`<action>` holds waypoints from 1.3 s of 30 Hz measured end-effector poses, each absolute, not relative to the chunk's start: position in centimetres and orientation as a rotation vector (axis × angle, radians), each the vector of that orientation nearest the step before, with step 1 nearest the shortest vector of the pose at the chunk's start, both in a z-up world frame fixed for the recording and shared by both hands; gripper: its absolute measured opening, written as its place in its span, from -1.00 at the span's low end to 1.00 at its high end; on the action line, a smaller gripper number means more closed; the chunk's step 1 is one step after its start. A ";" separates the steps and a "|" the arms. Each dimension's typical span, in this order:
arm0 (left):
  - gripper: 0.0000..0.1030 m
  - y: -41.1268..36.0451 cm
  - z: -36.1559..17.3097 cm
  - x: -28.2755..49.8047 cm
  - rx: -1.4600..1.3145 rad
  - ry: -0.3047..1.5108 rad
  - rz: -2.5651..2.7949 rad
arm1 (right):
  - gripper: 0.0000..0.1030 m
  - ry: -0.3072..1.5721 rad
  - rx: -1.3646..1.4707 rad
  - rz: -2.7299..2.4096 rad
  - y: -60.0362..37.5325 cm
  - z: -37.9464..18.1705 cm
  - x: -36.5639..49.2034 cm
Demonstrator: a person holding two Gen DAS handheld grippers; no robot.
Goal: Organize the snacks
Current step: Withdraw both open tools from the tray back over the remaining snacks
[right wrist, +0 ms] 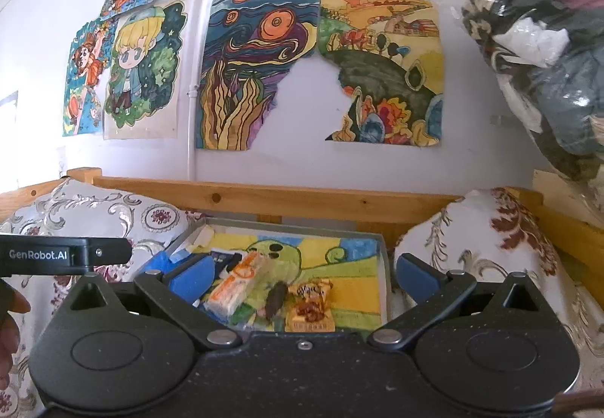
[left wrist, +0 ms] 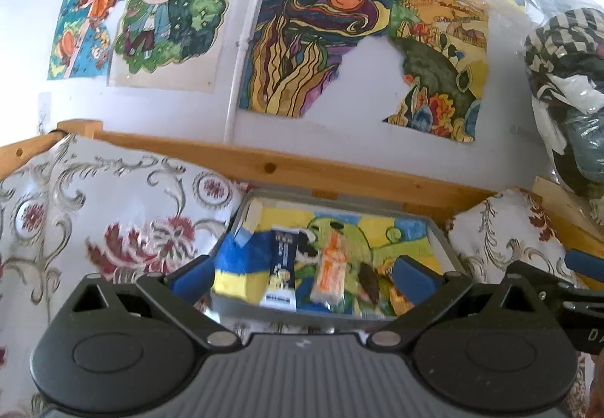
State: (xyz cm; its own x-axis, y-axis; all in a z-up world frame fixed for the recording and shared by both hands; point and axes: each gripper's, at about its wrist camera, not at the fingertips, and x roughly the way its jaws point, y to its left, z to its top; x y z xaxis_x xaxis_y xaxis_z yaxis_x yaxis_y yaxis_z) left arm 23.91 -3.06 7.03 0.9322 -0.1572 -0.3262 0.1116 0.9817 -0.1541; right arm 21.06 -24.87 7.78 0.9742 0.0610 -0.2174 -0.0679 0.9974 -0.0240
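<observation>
Two handheld grippers point side by side at a shallow grey tray [right wrist: 385, 278] resting on a floral cloth [left wrist: 113, 214], in front of a wooden rail [right wrist: 302, 201] and a white wall covered in children's drawings [right wrist: 260, 71]. The tray is lined with a bright drawing of a green creature.

Four snacks lie loosely in the tray. An orange-and-white packet [right wrist: 238, 288] lies at a slant near the middle. A small dark brown piece [right wrist: 275, 299] sits just to its right, near a gold-wrapped sweet [right wrist: 311, 305]. A dark blue packet [left wrist: 281, 267] lies to the left, seen best from the left wrist view.

The left gripper [left wrist: 302, 276] has its blue-padded fingers spread wide and empty, framing the blue and orange packets. The right gripper [right wrist: 302, 276] is likewise spread and empty, above the near edge of the tray, framing the orange packet, the brown piece and the gold sweet.

The step appears to be approaching the tray for a first pick; nothing is held yet. To do it well, choose one snack per gripper, lower the fingers to straddle its narrow width, and turn the wrist to match the orange packet's slant. The brown piece and gold sweet lie close together, so a careless close could catch both
</observation>
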 end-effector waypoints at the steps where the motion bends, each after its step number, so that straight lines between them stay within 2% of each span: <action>1: 0.99 -3.0 6.9 23.5 -0.135 0.349 -0.137 | 0.99 0.220 -0.034 0.066 -24.9 7.6 20.5; 18: 0.99 -1.6 3.5 16.7 -0.126 0.438 -0.098 | 0.99 0.265 -0.093 0.094 -24.2 4.4 11.9; 39: 0.99 -2.4 -1.9 11.2 -0.049 0.588 -0.097 | 0.99 0.442 -0.073 0.105 -24.8 0.2 6.3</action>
